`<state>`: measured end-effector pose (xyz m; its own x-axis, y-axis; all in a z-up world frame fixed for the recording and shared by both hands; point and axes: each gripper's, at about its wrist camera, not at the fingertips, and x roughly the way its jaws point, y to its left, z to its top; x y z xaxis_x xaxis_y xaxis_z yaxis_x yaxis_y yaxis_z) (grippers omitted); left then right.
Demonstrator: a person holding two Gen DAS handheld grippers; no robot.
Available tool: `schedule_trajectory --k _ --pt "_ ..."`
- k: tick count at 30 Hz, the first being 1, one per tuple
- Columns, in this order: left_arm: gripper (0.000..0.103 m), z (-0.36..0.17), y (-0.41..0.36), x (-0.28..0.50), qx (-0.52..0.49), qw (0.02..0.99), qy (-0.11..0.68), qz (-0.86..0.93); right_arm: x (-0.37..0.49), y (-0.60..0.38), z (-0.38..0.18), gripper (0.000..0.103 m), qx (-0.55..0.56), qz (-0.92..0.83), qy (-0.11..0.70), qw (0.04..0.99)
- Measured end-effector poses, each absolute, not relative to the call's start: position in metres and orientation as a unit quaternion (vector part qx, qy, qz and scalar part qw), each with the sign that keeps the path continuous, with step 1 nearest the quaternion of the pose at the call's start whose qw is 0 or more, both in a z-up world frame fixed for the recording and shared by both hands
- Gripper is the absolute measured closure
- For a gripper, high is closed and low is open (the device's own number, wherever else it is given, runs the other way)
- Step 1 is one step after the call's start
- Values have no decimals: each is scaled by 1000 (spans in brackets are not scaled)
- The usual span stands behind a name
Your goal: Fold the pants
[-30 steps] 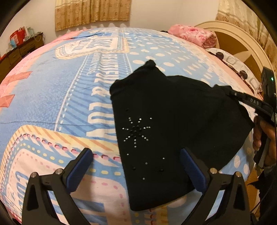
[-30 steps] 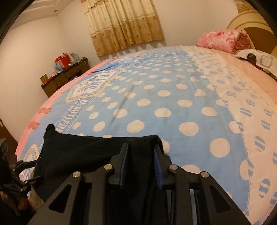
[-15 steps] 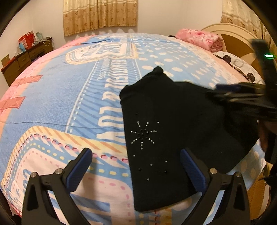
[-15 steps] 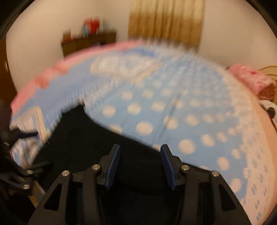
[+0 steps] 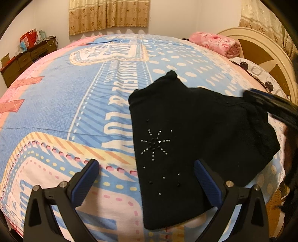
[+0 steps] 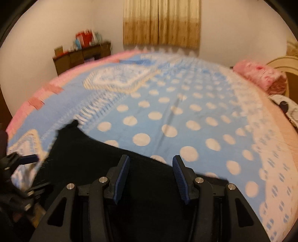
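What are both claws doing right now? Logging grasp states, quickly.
Left claw: open, holding nothing, over the black rhinestone-studded fabric pants.
Right claw: open, holding nothing, above the same pants.

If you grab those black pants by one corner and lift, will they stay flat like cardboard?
Probably not. The black pants are soft cloth lying folded over themselves with a rumpled tip, so they would likely droop and unfold. They look light. The small studs might add a little weight there.

White walls, beige curtains (image 5: pixel 109 15), dark dresser (image 5: pixel 24 61), cream headboard (image 5: pixel 260 50).
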<state>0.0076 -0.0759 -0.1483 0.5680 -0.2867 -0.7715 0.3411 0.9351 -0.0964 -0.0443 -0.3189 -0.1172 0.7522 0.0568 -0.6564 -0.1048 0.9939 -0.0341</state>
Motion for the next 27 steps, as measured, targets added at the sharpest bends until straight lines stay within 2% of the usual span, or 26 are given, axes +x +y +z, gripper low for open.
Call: schedule_trajectory --k 2,7,11,14,22,27 --pt "0 -148 -75 8 29 884 430 -177 -70 -314 -115 43 -36 51 335 940" --pt "0 -147 -74 10 26 884 433 -176 -93 -304 -158 43 -79 46 369 925" --pt "0 -140 -72 9 28 887 428 -174 -109 -326 -138 43 -21 52 327 943" --pt "0 -138 -70 15 12 881 434 -189 -118 -350 -129 27 9 41 310 950" --pt "0 -142 -68 36 -30 867 453 -206 -117 -433 -158 26 169 32 352 920" --pt "0 -143 -76 38 -19 869 447 -211 -103 -439 -168 26 203 75 355 909"
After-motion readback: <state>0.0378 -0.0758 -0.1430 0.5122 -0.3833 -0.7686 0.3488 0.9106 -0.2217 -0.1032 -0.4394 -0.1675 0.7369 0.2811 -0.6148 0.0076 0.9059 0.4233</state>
